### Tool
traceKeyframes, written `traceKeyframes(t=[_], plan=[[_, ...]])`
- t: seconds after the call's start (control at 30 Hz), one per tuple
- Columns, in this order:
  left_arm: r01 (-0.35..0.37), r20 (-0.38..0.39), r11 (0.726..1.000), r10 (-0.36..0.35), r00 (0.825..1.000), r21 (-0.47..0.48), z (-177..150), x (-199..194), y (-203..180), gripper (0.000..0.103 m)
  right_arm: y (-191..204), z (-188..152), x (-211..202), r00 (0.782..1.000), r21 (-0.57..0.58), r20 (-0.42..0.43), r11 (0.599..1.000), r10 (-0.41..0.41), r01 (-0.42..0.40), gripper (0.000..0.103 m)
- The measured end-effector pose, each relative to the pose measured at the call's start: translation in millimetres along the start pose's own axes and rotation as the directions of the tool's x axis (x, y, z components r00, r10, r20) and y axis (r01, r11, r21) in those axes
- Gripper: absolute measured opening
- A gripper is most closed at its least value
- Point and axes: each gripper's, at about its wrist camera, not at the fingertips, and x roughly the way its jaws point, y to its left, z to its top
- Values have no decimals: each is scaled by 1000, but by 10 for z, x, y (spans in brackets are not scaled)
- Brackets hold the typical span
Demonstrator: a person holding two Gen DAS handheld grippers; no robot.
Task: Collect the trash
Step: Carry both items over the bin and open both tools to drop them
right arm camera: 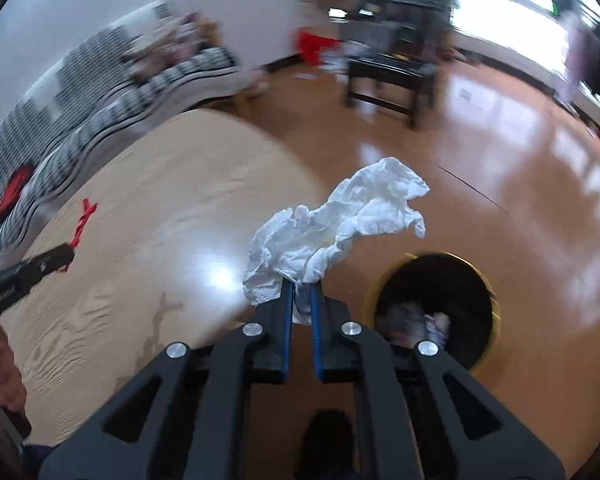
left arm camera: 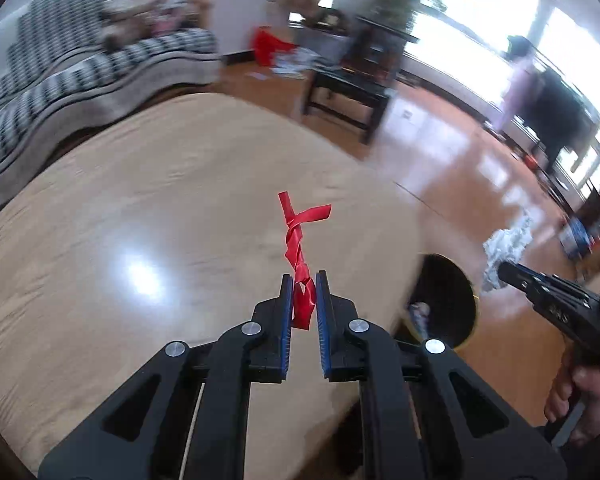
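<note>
**Both grippers loaded, bin just off the table edge**

Nearest our lenses are the black linkages and blue pads of our own tools. In the left wrist view, our left gripper has its jaws drawn narrow on a twisted red plastic strip, which stands up from between the pads and forks into two flat ends at the top. Below it lies the pale wooden table, glossy, with a bright glare spot.

In the right wrist view, our right gripper is clamped just as narrowly on a crumpled white tissue, which billows up and to the right well beyond the fingertips. Just right of this gripper, on the orange-brown floor beside the table edge, sits the round trash bin, dark inside with a gold rim; some crumpled waste already lies in it.

Each tool shows in the other's view: the right one at the far right edge with its tissue, a hand gripping its handle, and the left one at the far left.

Farther off, blurred, we see a striped sofa, a dark low table and bright windows
</note>
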Motion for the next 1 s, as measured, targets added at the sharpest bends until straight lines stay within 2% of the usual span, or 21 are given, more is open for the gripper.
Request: traceKeyframes(t=[0.1,0.23,0.37,0.43,0.63,0.77,1.0], plan=[[68,-39,995,-65,997,73,-25,309,-579,10,-567,-42,47,998,80,-33,995,-59,61,9],[131,-117,981,-115,987,141,-136,773,-1122,10,-1145,-98,240,990,140,-80,982,-119,129,9],[162,-186,968,-127,974,191,-269,1257,-1547,10,-1534,-148,512,983,210,-160,970,-91,124,9],[210,-230,961,-167,959,177,-324,1482,-1701,10,-1681,-192,623,979,248,-196,962,-64,112,9],[285,-318,943,-222,922,170,-436,1970,-1957,11,-1749,-168,837,970,288,-236,949,-56,125,9],[294,-336,942,-227,914,163,-447,2146,-2059,11,-1798,-73,931,970,297,-239,947,-53,125,9],[313,-363,934,-236,902,171,-485,2337,-2157,11,-1829,-104,946,968,303,-247,944,-55,131,9]])
